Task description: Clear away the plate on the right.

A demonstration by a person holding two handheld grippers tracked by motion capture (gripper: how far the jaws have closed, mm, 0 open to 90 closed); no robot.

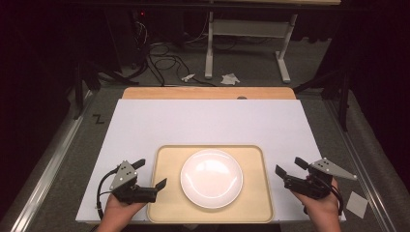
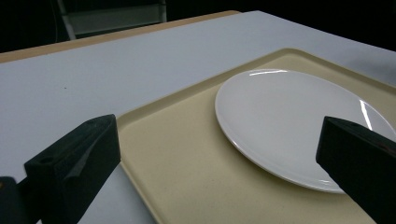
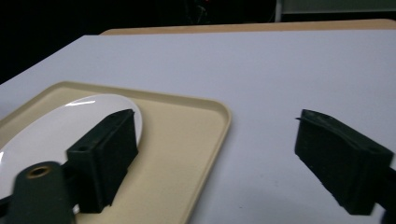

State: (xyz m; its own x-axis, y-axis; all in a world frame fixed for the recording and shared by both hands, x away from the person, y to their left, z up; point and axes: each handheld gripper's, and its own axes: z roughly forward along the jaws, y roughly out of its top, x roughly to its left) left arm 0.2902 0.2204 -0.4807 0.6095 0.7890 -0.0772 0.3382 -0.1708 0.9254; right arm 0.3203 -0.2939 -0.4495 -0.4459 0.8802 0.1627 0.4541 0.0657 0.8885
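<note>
Down at the near edge, two hands come in from the bottom of the high view, each carrying a tool. Left hand-held gripper [image 1: 153, 173] sits on the white tabletop [image 1: 203, 121] right at the left rim of the beige tray [image 1: 167, 193], jaws spread wide and holding nothing, one jaw tip reaching over the tray's edge. Right hand-held gripper [image 1: 290, 166] is on the far side of the tray, also spread and empty, a little off the right rim with bare tabletop under it.

And the prize between them: the white plate [image 1: 211, 178], lying flat in the middle of the tray, round, so no long axis to line up with. From the left tool it lies to the right and slightly ahead; in the left gripper view the plate [image 2: 289, 121] shows between the two black jaws, with one jaw overlapping its near rim in the picture. From the right tool it lies to the left; in the right gripper view the plate [image 3: 56, 130] is half hidden behind the left-hand jaw, while the tray's corner [image 3: 219, 116] sits between the jaws.

Left looks the nearer of the two, and better aimed. My read: any grab has to come in low at the plate's thin rim, and neither tool touches it yet.
</note>
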